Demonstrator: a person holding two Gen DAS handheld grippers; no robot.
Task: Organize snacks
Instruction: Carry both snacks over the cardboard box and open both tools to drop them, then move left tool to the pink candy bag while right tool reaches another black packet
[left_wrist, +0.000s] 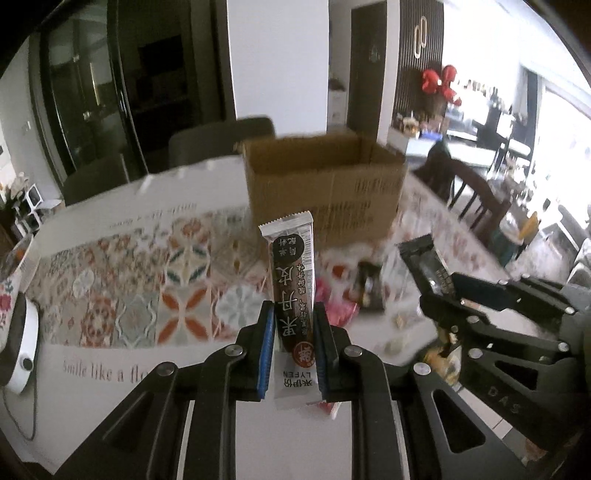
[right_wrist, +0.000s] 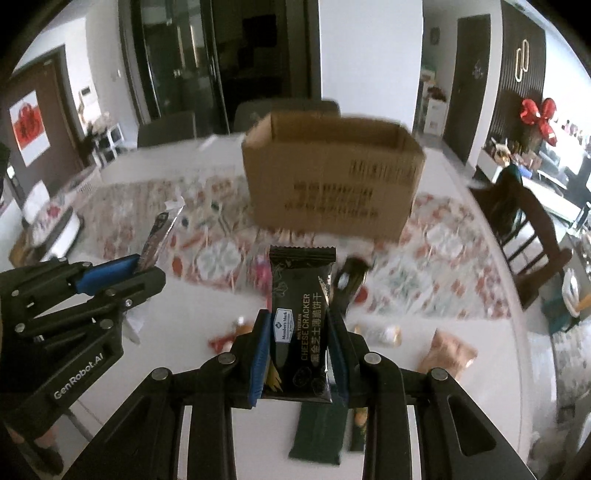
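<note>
Left gripper (left_wrist: 293, 321): nearest the left wrist camera; its two blue-padded fingers are closed tight on a fruit-leather bar (left_wrist: 291, 280), one pad on each long edge.
Fruit-leather bar: a slim brown and white wrapper, standing upright between the pads, its crimped top well above the fingertips and its white lower end hanging below them, clear of the tabletop.
Right gripper (right_wrist: 298, 325): nearest the right wrist camera; its fingers are pressed against both sides of a cheese cracker pack (right_wrist: 300, 325).
Cheese cracker pack: black wrapper with gold lettering, upright in the grip, serrated top edge rising above the fingertips, bottom edge below the pads.
Grippers to each other: side by side and apart; each shows at the edge of the other's view, with its snack sticking up from the pads.
Loose snacks (right_wrist: 384, 334): small wrapped pieces scattered on the table under and ahead of both grippers, blurred; a dark green packet (right_wrist: 319, 432) lies flat just below the cracker pack.
Cardboard box (right_wrist: 332, 181): open-topped, standing on the table beyond both held snacks, straight ahead in both views.
Table (left_wrist: 110, 354): white, with a floral patterned runner (left_wrist: 140, 295) crossing it in front of the box.
Chairs (right_wrist: 524, 229): set around the far and right sides of the table.
</note>
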